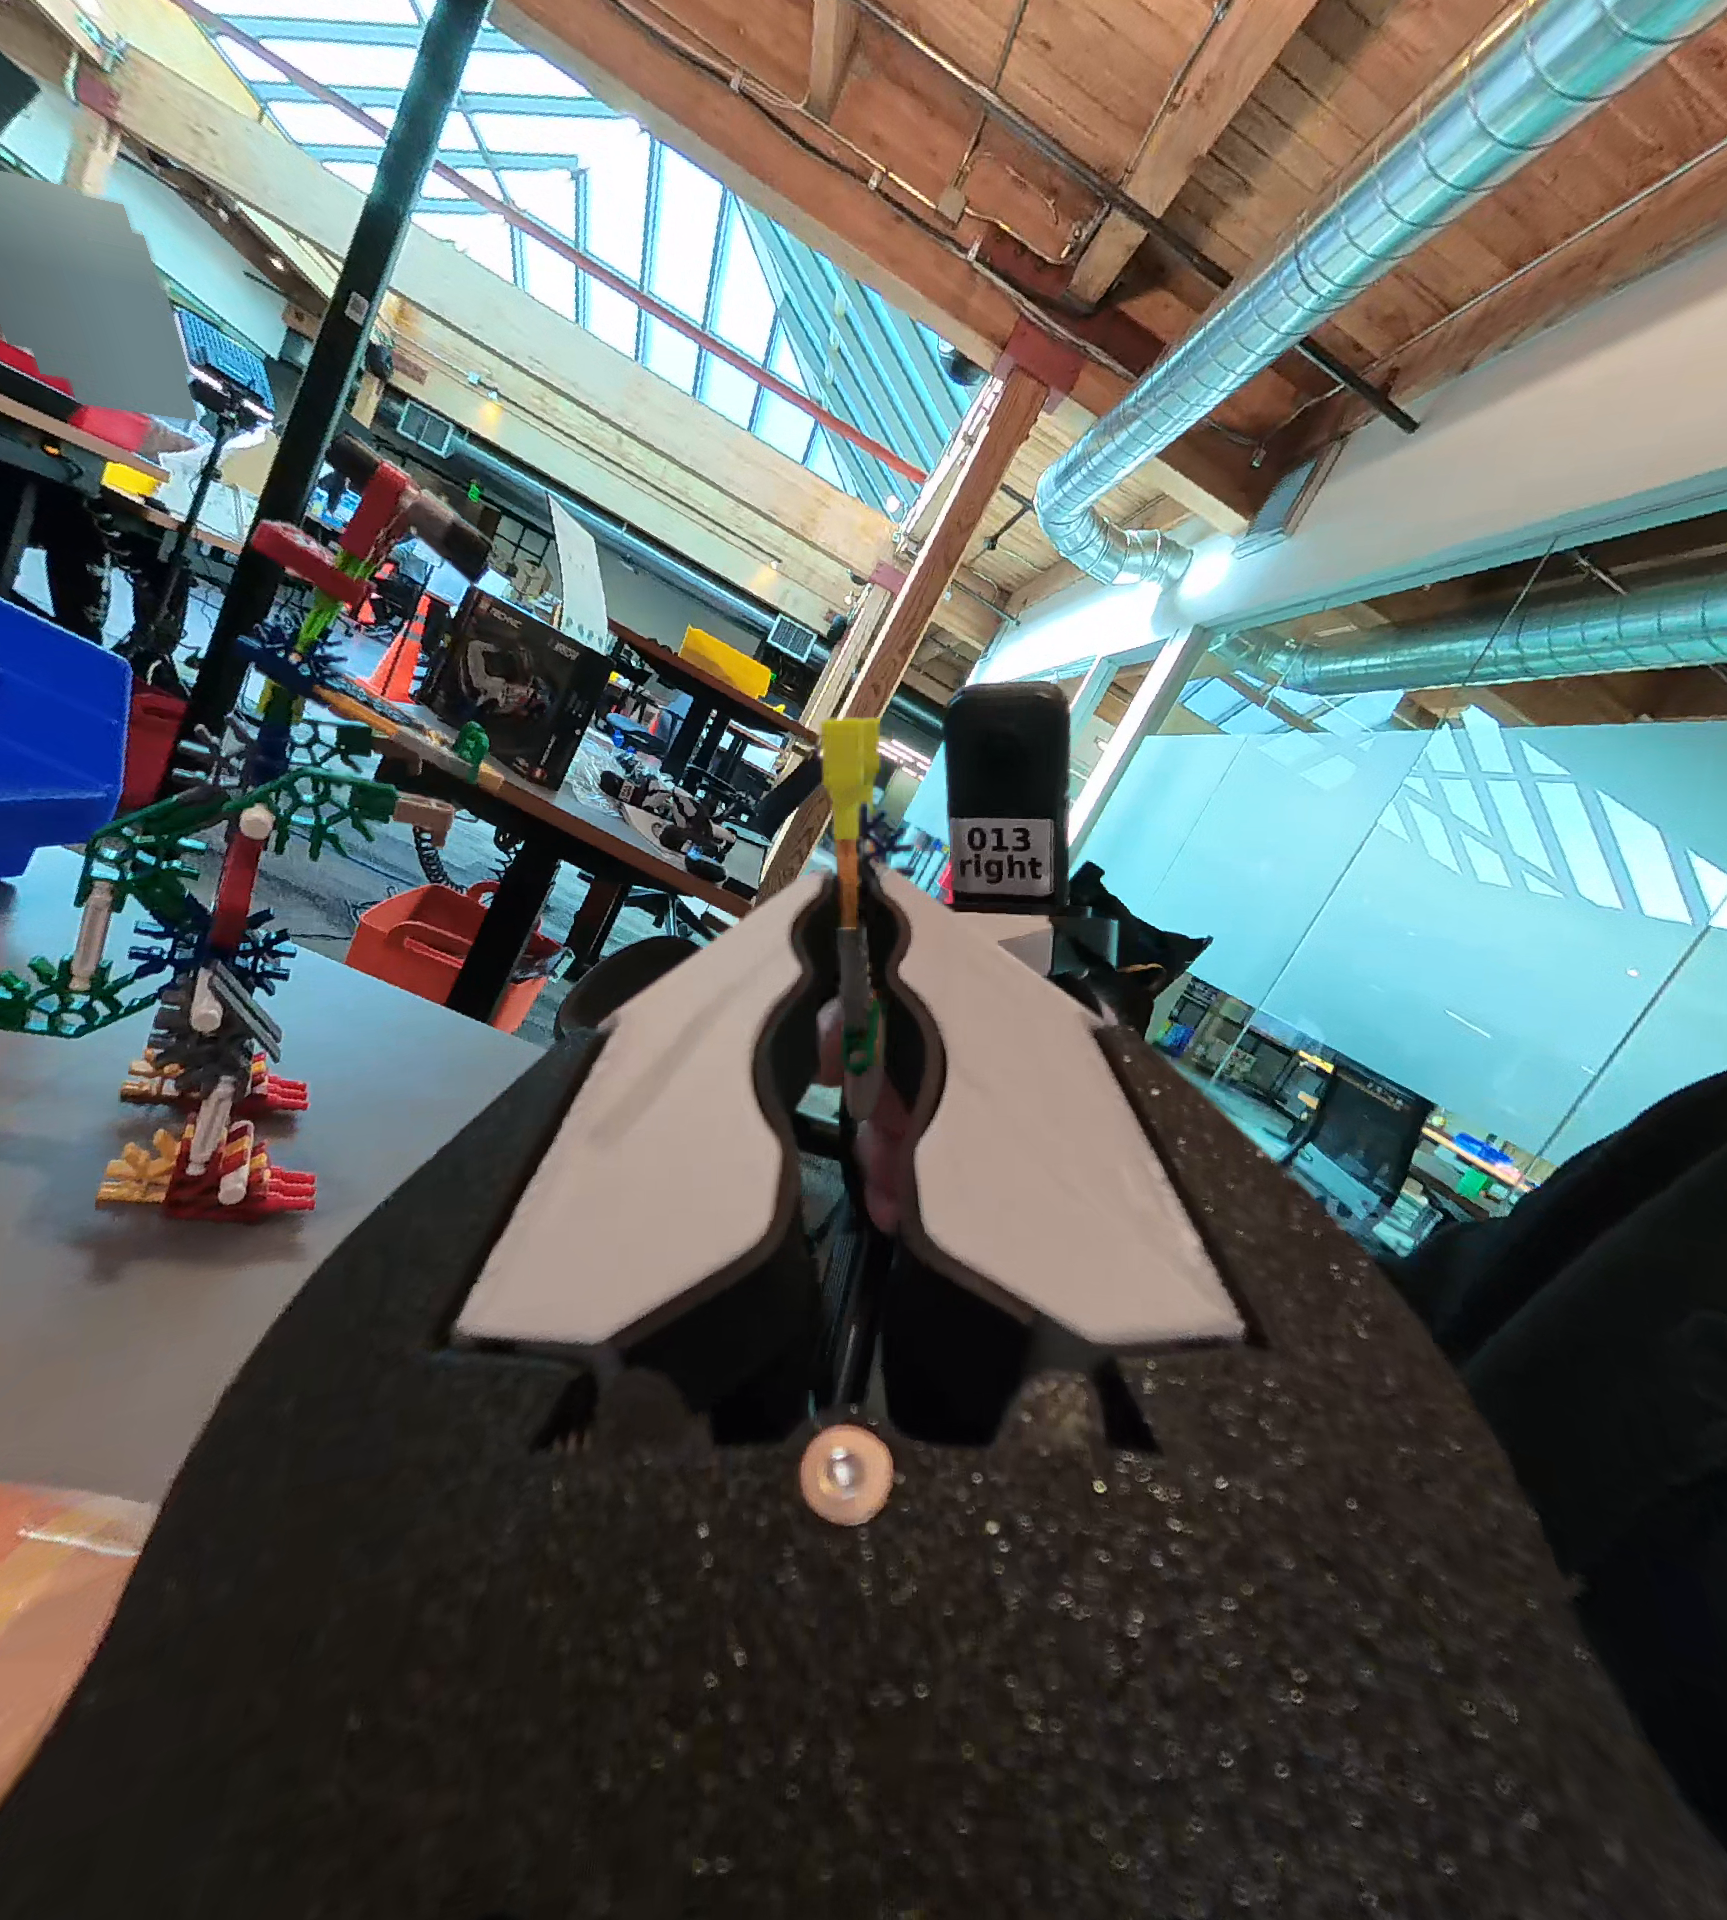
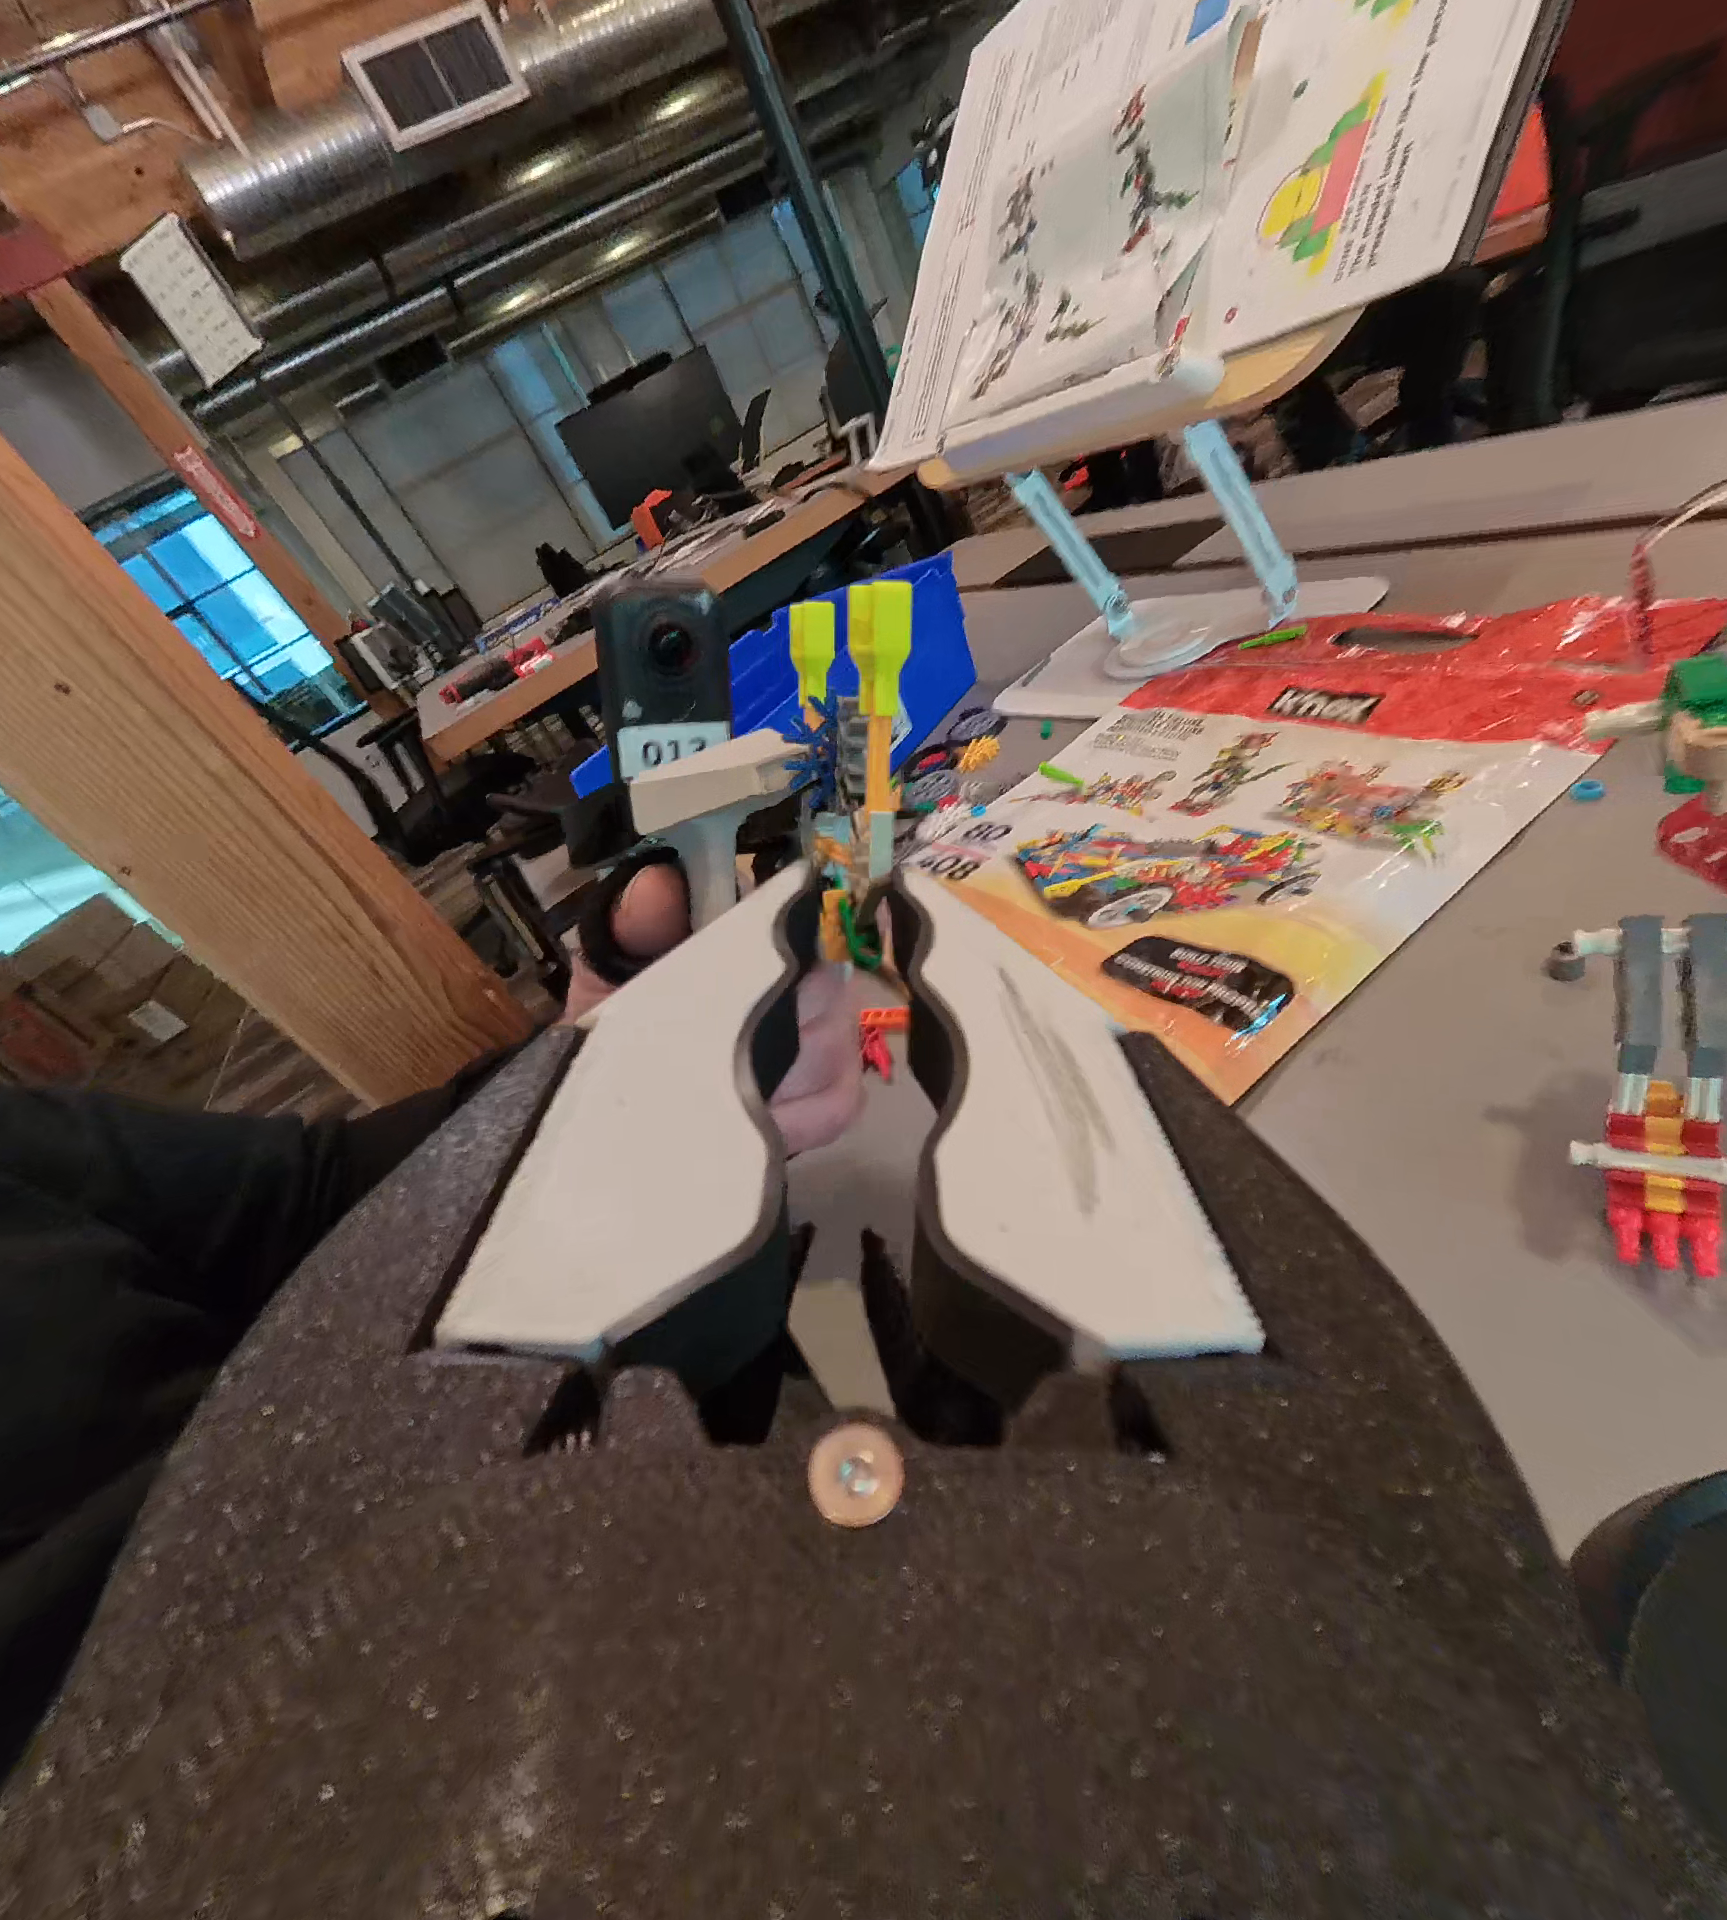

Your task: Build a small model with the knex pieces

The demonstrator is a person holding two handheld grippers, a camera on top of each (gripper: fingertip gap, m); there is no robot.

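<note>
While both claws pinch one small toy piece (image 2: 864,790) at their tips, the left claw (image 1: 851,904) and right claw (image 2: 854,883) nearly closed; the legged toy model (image 1: 204,997) stands off to the left claw's left.

**Both grippers pinched together, raised off the table**

Left gripper (image 1: 854,904) tilted upward, fingertips nearly closed on something thin. Right gripper (image 2: 854,883) likewise closed at the tips, facing the left; a hand (image 2: 817,1081) behind its fingers.

two tongs (image 2: 848,883), two yellow paddles (image 2: 878,644)
</note>
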